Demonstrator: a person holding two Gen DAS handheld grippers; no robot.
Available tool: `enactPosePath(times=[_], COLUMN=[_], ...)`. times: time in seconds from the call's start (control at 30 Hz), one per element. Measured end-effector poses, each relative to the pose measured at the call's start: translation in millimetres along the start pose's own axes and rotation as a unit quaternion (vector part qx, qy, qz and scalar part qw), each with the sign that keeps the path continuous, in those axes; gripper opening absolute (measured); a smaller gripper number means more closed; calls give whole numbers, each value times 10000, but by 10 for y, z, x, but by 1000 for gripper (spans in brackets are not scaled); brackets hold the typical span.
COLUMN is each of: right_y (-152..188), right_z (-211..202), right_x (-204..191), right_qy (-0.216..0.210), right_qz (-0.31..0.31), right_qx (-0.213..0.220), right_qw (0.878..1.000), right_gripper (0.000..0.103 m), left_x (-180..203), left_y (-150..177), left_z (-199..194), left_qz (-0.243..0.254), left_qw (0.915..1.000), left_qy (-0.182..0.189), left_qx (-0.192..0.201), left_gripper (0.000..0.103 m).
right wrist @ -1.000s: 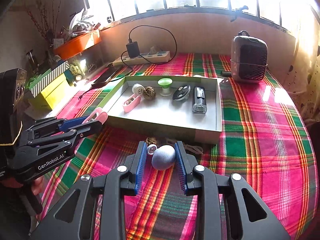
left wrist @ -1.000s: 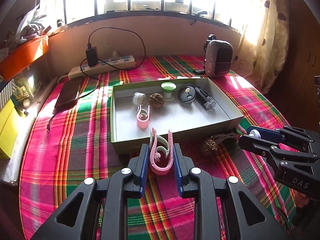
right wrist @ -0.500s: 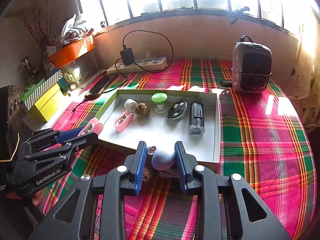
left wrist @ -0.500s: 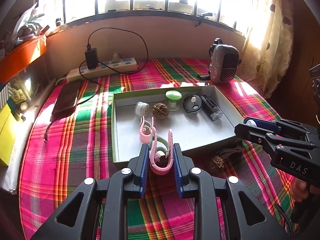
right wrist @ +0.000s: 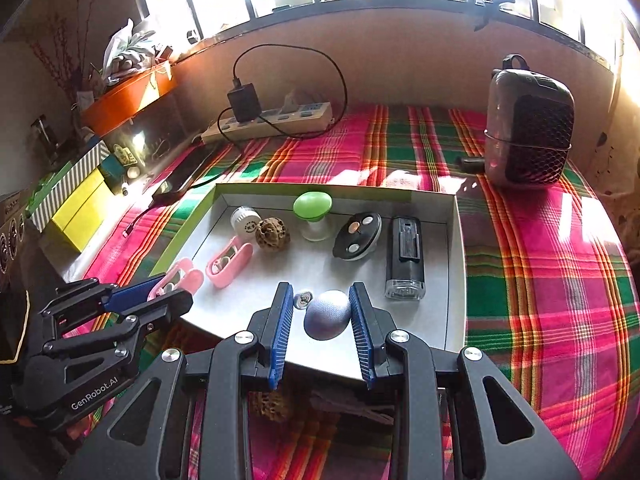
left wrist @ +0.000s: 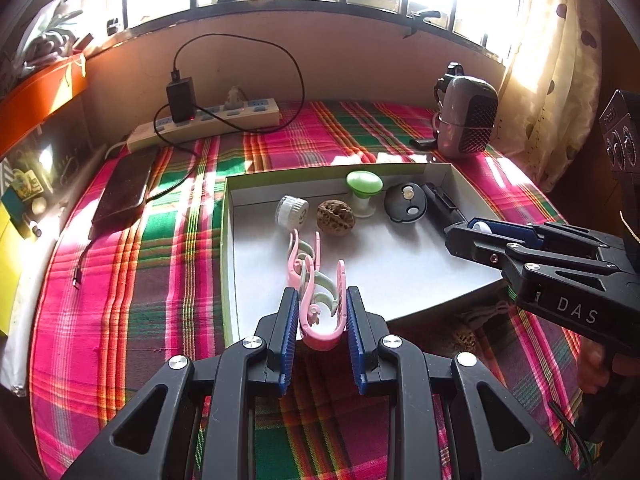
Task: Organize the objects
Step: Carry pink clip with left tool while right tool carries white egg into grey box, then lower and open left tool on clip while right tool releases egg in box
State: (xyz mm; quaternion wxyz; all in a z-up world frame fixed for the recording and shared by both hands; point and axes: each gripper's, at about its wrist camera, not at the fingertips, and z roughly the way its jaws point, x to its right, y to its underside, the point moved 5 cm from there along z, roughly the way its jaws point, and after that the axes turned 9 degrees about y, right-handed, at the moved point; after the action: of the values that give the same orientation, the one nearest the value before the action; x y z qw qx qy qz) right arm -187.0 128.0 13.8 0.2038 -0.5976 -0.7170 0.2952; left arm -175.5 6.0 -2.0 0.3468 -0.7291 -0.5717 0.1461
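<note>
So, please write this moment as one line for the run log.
left: shut on pink clip | right: shut on grey ball | both over tray | release pending

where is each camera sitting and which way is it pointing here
Left wrist view: sits on the left claw, looking forward over the white tray toward the window; its own claw grips a pink clip, and the right claw enters from the right.
Right wrist view: sits on the right claw, facing the same way; it holds a grey ball, and the left claw enters from the left.
Shared: tray, walnut, green knob, power strip, grey heater.
</note>
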Motion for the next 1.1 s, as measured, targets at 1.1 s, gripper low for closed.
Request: enactPosePath(times=[1.1], right_y=[-51], right_z=[447], right_x=[-134], right_qy=[-110], right_qz=[-137], right_qx=[-337], right_qw=[9993], right_gripper=[30], left_x=[-175], left_y=[-69], left_z=[318], left_qz=[-36], left_qw=[9995], left_qy=[-92], left_qx=[-310], left_gripper=[21])
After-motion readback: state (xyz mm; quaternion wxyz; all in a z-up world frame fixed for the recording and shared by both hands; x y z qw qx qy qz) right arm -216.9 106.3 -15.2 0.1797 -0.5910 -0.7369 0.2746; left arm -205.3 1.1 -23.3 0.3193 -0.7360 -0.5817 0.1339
